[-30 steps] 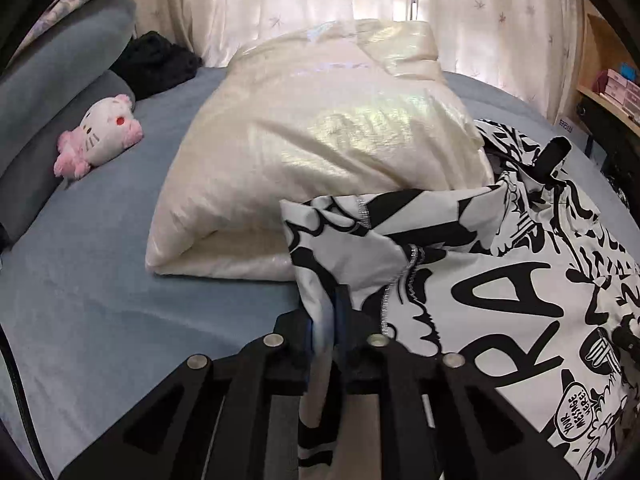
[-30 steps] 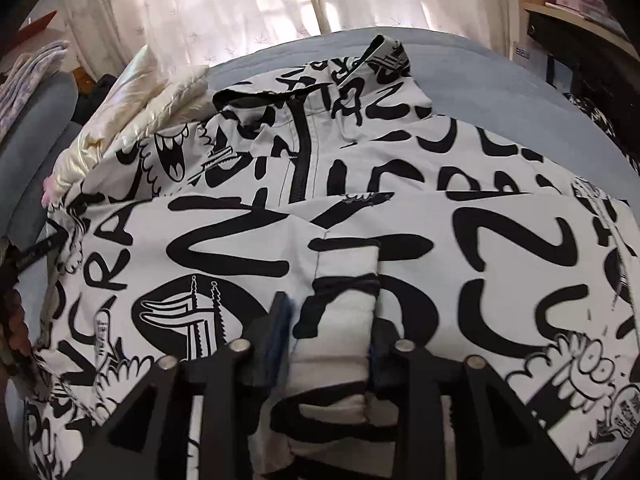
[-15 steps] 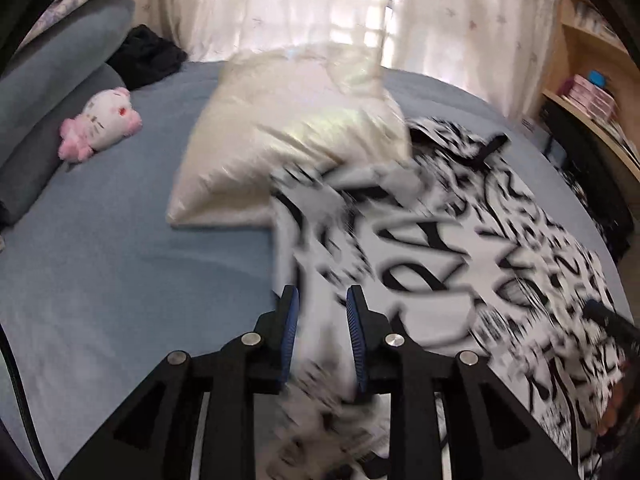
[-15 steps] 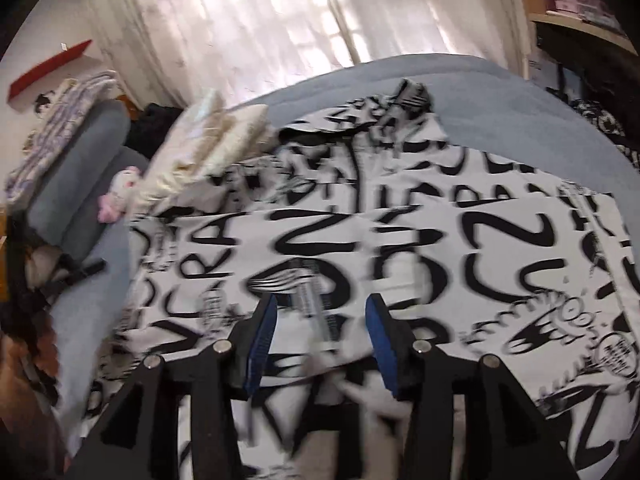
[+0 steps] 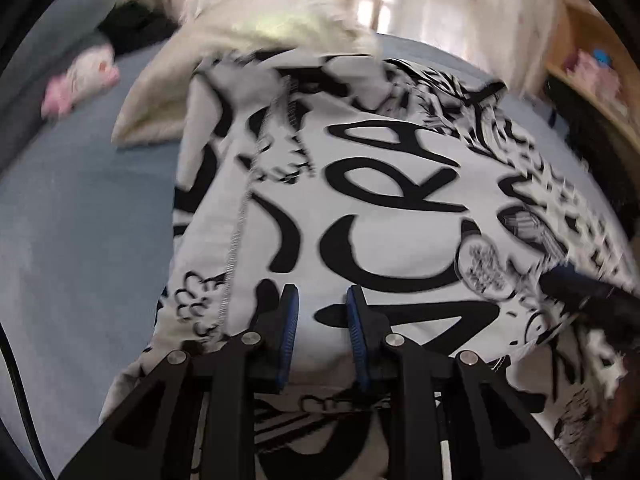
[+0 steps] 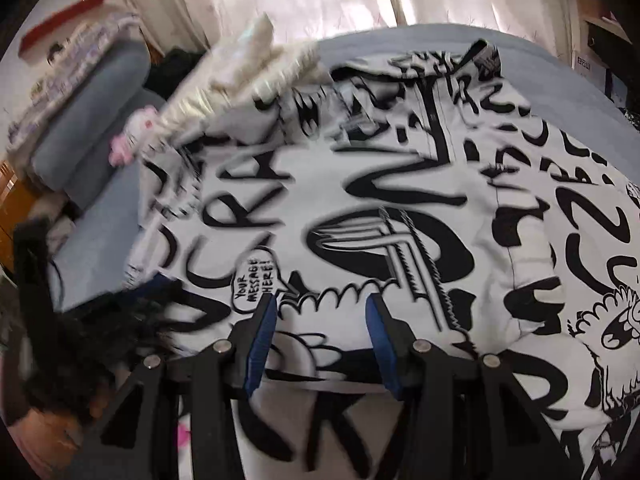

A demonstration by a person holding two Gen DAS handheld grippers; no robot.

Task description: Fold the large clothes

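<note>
A white jacket with black graffiti lettering (image 5: 400, 184) (image 6: 400, 208) lies spread on the blue bed, its zip running toward the collar at the far end. My left gripper (image 5: 321, 298) hovers over the jacket's near left part. Its blue pads stand apart and nothing is pinched between them. My right gripper (image 6: 321, 306) is open over the printed middle, with only the flat cloth showing below the gap. In the left wrist view a dark finger of the right gripper (image 5: 580, 292) shows at the right edge. The picture is motion-blurred.
A cream puffy garment (image 5: 260, 40) (image 6: 240, 76) lies at the jacket's far left corner. A pink and white plush toy (image 5: 84, 80) (image 6: 132, 136) sits by grey bolsters (image 6: 88, 112). Bare blue sheet (image 5: 80, 220) spreads to the left. A wooden shelf (image 5: 592, 80) stands right, curtains behind.
A second ago each gripper was shut on a fold of the jacket. Both have let go and their jaws stand apart. Both views have slid across the jacket, which now lies flatter.
</note>
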